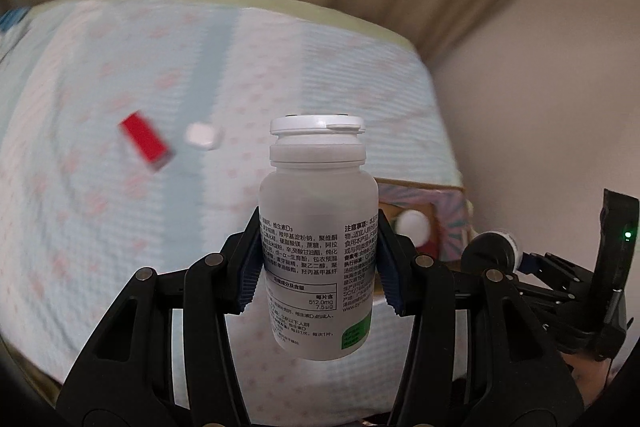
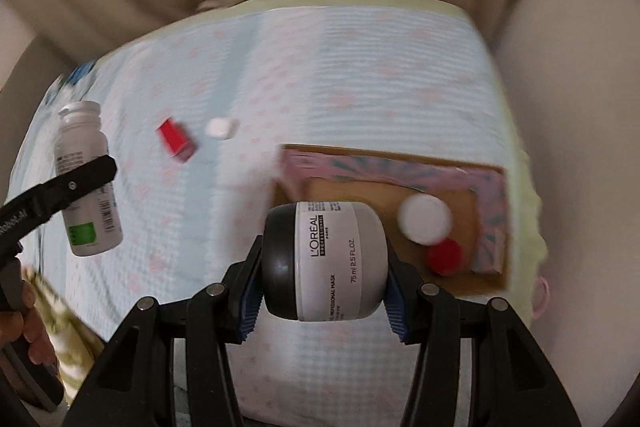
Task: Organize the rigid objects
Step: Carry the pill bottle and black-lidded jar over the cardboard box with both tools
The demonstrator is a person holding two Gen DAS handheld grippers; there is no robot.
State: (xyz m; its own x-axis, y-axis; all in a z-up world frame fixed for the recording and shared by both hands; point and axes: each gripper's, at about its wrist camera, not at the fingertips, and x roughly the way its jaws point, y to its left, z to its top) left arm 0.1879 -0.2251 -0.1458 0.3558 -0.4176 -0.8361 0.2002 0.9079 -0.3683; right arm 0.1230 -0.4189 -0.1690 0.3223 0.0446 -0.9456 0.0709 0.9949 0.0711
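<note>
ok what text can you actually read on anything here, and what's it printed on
"L'ORÉAL", "PROFESSIONNEL PARIS", "75 ml 2.5 FL.OZ", "PROFESSIONAL MASK": grey jar in the right gripper.
"512.0mg", "7.5µg", "D3": white pill bottle in the left gripper.
The bottle's dense Chinese print: mostly too small to quote.
Red box: no readable text.

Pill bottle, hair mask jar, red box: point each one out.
Pill bottle [image 1: 318, 235], left wrist view, on its printed label.
Hair mask jar [image 2: 340, 259], right wrist view, on its label.
Red box [image 2: 176, 141], right wrist view, on its top face.

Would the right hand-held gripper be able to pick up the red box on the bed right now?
Probably not: the right hand-held gripper is already shut on a jar, though nothing blocks the red box.
</note>
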